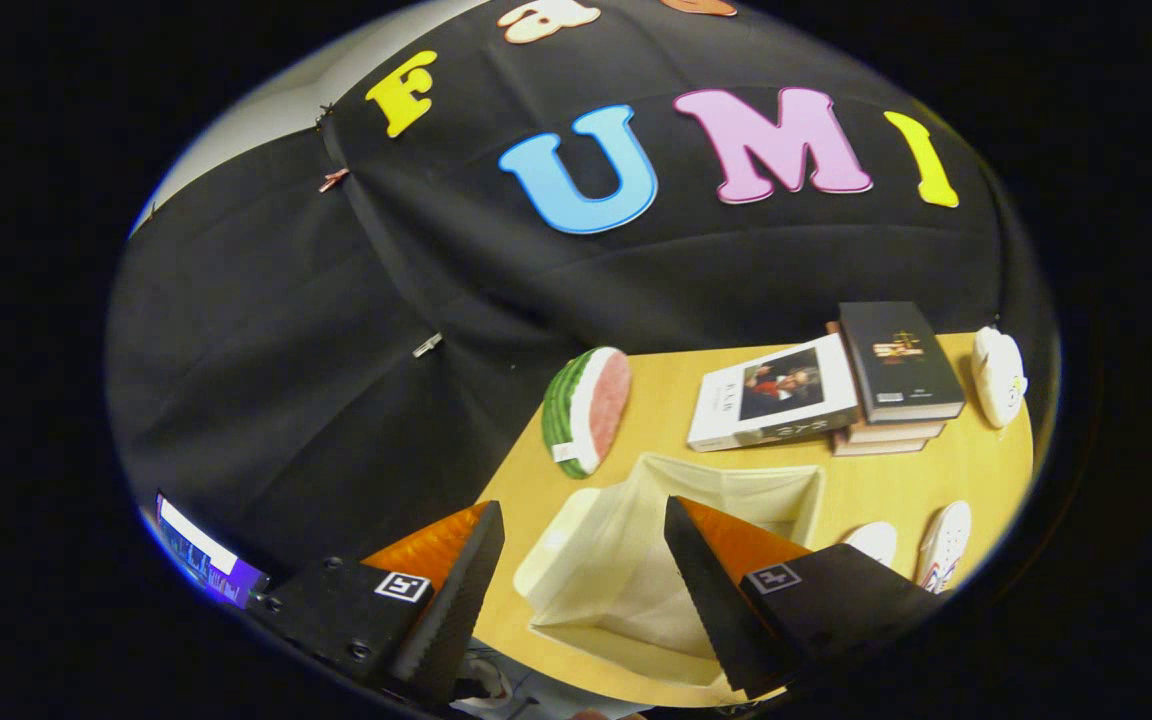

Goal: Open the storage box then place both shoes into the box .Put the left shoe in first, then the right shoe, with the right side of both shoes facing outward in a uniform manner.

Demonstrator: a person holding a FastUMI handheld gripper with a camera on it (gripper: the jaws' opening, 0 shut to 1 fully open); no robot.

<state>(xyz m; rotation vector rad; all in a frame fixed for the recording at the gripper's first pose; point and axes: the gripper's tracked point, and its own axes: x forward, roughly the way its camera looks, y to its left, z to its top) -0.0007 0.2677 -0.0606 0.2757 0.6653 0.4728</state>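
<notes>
Tool spread above storage box — lid seemingly open.

Shoes half behind hand-held gripper.

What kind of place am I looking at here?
Probably a staged booth for household chores, not a real home: black cloth wall behind a small wooden table holding a storage box, shoes and books. The gripper hangs open above.
</notes>
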